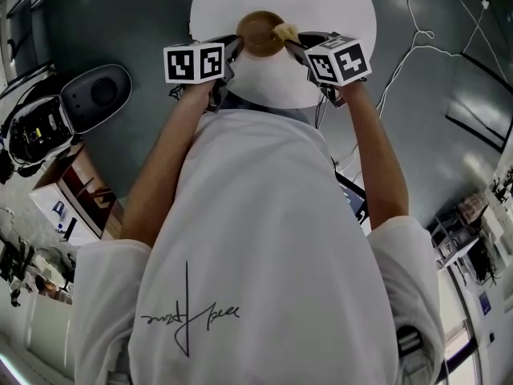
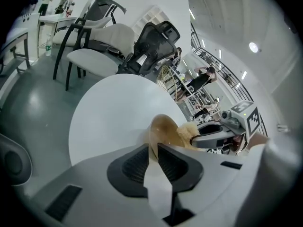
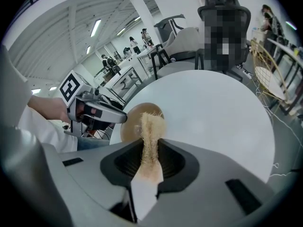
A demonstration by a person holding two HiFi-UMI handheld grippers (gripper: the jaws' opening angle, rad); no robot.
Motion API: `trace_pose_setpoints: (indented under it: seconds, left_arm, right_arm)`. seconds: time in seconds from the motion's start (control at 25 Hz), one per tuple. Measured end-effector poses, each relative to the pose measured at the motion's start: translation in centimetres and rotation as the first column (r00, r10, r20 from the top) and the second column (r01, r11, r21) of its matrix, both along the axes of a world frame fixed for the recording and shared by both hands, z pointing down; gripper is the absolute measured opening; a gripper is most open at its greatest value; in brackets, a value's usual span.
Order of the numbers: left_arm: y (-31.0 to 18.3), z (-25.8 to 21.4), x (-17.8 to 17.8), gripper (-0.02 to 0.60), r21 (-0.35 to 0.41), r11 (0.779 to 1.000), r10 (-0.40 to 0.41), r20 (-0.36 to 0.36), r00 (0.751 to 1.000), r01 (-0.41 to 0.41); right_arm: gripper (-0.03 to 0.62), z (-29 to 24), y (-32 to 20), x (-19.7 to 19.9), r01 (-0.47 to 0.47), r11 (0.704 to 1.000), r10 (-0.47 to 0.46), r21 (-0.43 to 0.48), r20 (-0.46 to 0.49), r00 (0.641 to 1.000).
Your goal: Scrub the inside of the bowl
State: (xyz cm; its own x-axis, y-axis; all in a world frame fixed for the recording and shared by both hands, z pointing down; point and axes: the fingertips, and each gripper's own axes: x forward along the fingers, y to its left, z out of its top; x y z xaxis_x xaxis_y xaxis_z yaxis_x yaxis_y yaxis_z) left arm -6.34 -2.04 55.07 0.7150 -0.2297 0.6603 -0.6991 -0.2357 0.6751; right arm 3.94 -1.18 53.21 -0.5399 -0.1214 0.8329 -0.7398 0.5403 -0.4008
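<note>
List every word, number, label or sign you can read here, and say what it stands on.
No text reads clearly.
White shirt: dark handwritten script, not legible.
Left marker cube and right marker cube: black-and-white square patterns, no letters.
Box at the head view's left edge: blue print, too small to read.

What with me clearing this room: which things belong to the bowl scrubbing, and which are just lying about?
Job: bowl, held by left gripper; fibrous scrubber, held by right gripper; round white table.
Lying about: black office chair; cushioned chair; floor cables.
</note>
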Motion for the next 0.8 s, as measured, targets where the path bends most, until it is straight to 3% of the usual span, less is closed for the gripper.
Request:
trace_pose_setpoints:
  seconds: [0.2,0.64,0.8]
  left_arm:
    - [0.0,0.2,-0.6,0.145,0.005,1.0,-0.024,0.024,0.999,0.024]
    - [-0.4,-2.4,-1.6,0.147,0.074,0.995,-0.066,0.023,0.998,0.064]
    - [-0.3,-3.8,-1.5,0.143,0.091,0.993,-0.072,-0.01,0.997,0.073]
  right_arm:
    - [0.101,-0.1,-0.3,0.0,-0.01,1.0,0.01,0.018,0.002,1.0]
    - [0.101,-1.4,0.0,0.0,-0.059,0.997,0.057,0.048,0.03,0.998]
    - [0.101,-2.4,0.2,-0.2,-0.064,0.995,0.061,0.074,0.047,0.997]
